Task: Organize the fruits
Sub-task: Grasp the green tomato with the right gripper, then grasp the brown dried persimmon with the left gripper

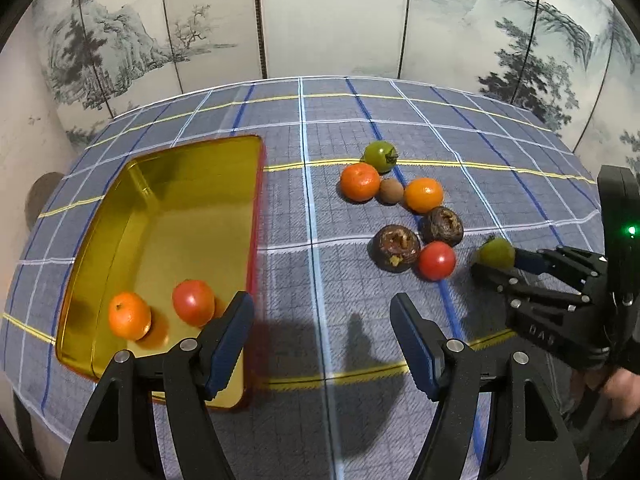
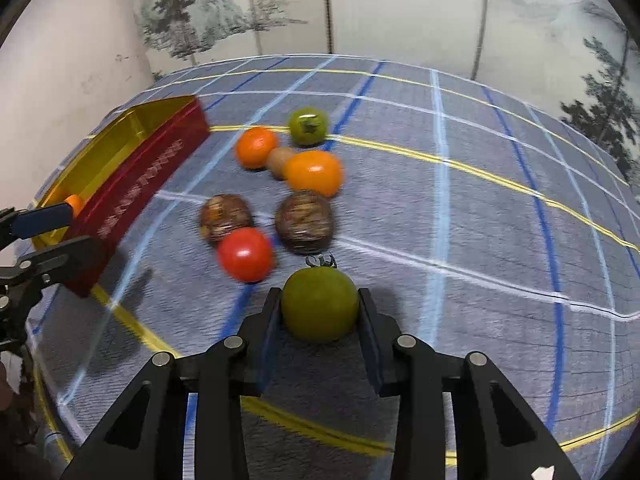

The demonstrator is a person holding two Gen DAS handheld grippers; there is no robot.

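Observation:
My right gripper [image 2: 320, 298] is shut on a green tomato [image 2: 320, 308], its pads against both sides, low over the checked cloth. The same grip shows from the side in the left wrist view, with the green tomato [image 1: 498, 252] at the right. My left gripper [image 1: 322, 300] stands open and empty by the near right corner of a gold tray with red outer walls [image 1: 180, 220]. An orange [image 1: 129, 315] and a red tomato [image 1: 193, 303] lie in the tray.
Loose on the cloth lie a second green tomato [image 1: 380, 156], two oranges [image 1: 360, 181] [image 1: 423, 194], a small brown fruit [image 1: 391, 191], two dark brown fruits [image 1: 396, 248] [image 1: 442, 226] and a red tomato [image 1: 437, 260]. A painted folding screen [image 1: 320, 20] stands behind the table.

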